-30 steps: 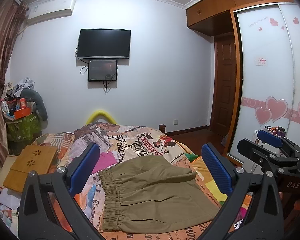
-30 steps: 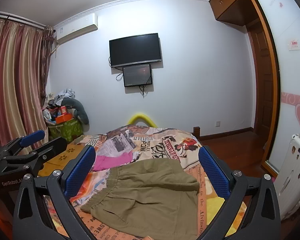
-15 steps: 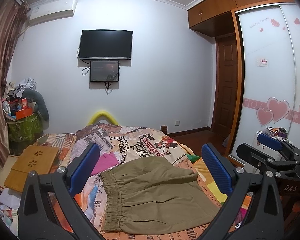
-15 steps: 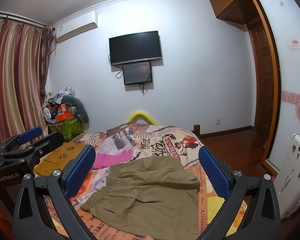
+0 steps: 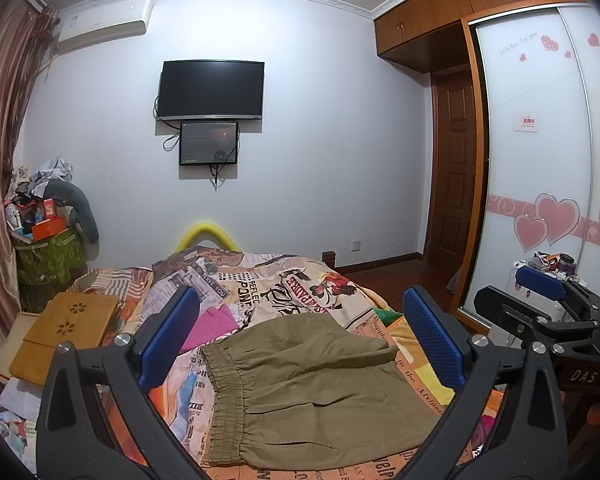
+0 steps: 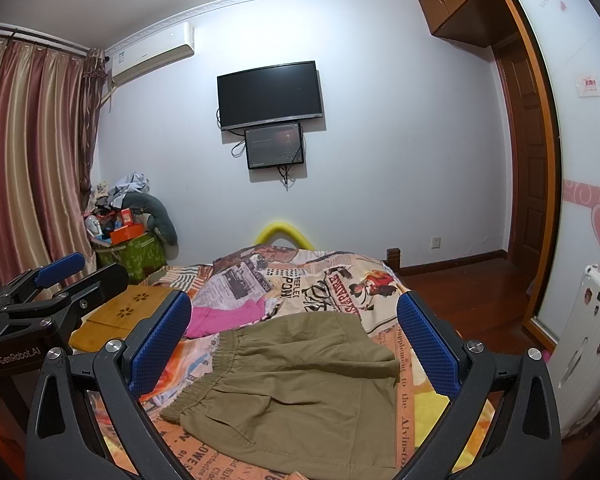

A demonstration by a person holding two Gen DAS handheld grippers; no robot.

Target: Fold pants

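Note:
Olive-khaki pants [image 5: 312,392] lie on the printed bedspread [image 5: 284,284], folded into a compact rectangle with the elastic waistband on the left. My left gripper [image 5: 300,336] hovers above them, open, with nothing between its blue pads. In the right wrist view the same pants [image 6: 300,384] lie below my right gripper [image 6: 296,340], which is also open and holds nothing. Each gripper shows at the edge of the other's view: the right gripper [image 5: 540,300] at right, the left gripper [image 6: 56,280] at left.
A pink garment [image 5: 212,322] lies on the bed behind the pants. A wooden lap tray [image 5: 66,332] sits at the bed's left. A cluttered green bin [image 5: 48,256] stands by the curtain. A white suitcase [image 6: 584,344] and wardrobe doors [image 5: 540,160] are on the right.
Both cameras have shifted slightly; the pants lie as before. Both grippers stay open and above the pants.

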